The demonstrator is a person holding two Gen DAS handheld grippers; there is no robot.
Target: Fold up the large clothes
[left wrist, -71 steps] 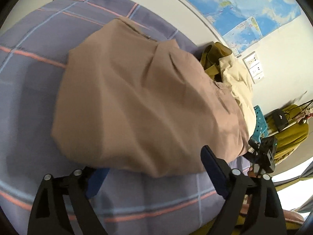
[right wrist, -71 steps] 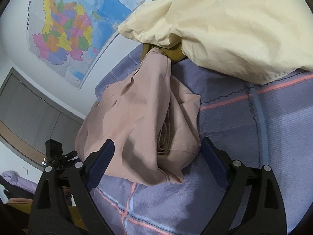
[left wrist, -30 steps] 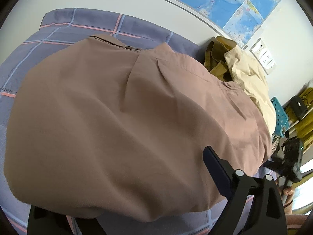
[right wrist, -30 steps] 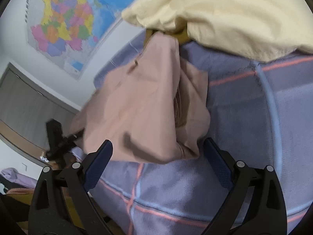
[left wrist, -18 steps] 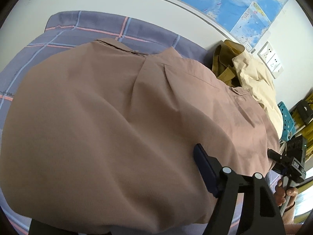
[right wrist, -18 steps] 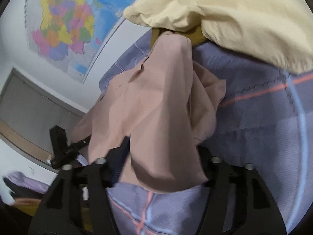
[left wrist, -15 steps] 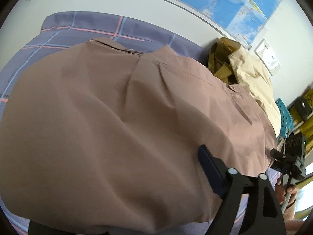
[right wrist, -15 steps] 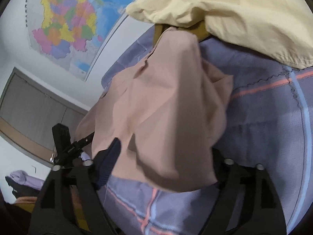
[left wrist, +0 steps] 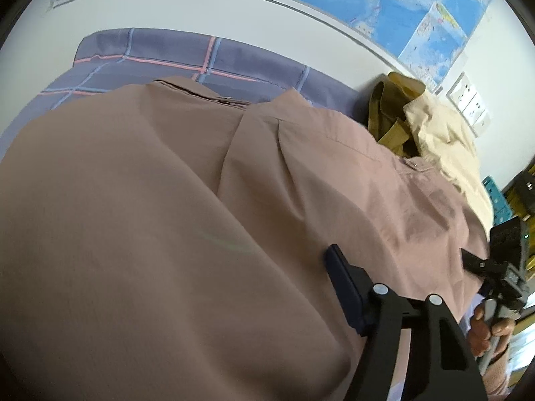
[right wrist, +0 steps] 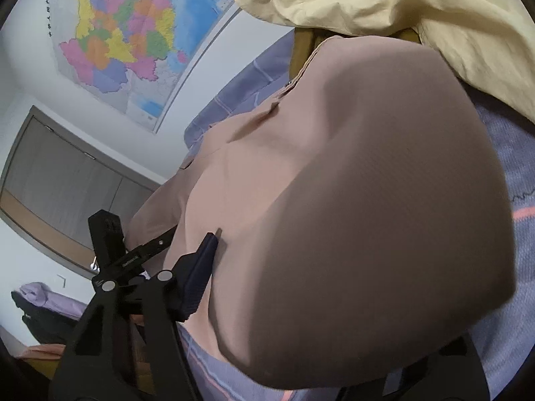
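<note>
Shirt (left wrist: 200, 234) in dusty pink lies spread on the checked bed (left wrist: 150, 53), its near edge draped over both tools. The left tool (left wrist: 234, 317) and the right tool (right wrist: 317, 300) are each closing with cloth between the jaws, though only one finger of each shows, so I cannot tell whether the pads press yet. This looks like the grasp before a fold; next, both need a firm pinch, then a lift together. The left view shows an olive garment (left wrist: 388, 117) and the hand (left wrist: 485, 330) holding the other tool; the right view shows a cream garment (right wrist: 401, 0) touching the shirt.
</note>
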